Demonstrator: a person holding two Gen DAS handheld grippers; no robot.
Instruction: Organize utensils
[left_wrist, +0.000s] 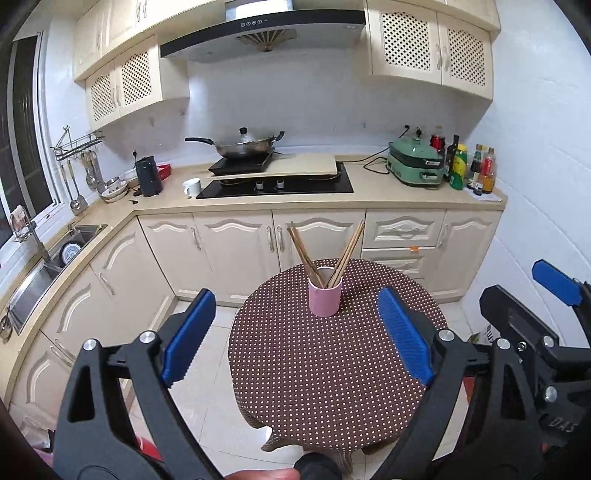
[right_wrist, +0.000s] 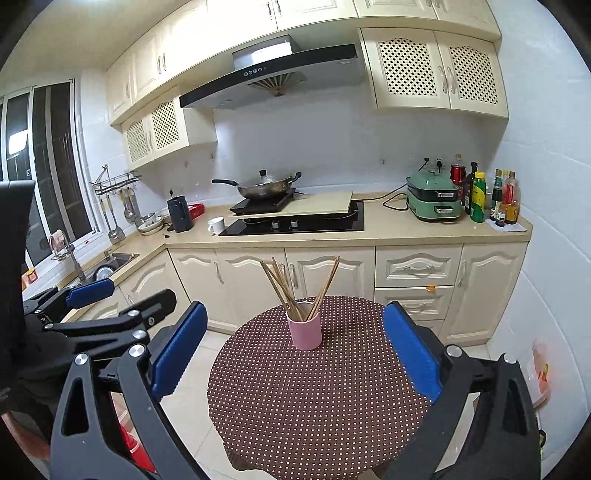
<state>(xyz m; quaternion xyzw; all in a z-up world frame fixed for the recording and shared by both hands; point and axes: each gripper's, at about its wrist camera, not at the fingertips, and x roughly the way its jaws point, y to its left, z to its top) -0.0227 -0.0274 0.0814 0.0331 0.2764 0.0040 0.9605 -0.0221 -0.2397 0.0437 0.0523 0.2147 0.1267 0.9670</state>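
Ahead of both wide-open, empty fingers, the cup holds chopsticks: light, stiff, probably slippery; pinch them mid-shaft, above the rim.

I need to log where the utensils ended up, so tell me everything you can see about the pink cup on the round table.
The plain, smooth pink cylindrical cup stands upright on the brown, white-dotted tablecloth of the round table, toward its far side. Its mouth is open, with a paler inside. Several wooden chopsticks stand in it, leaning against the rim in two splayed bunches. Neither gripper touches it.
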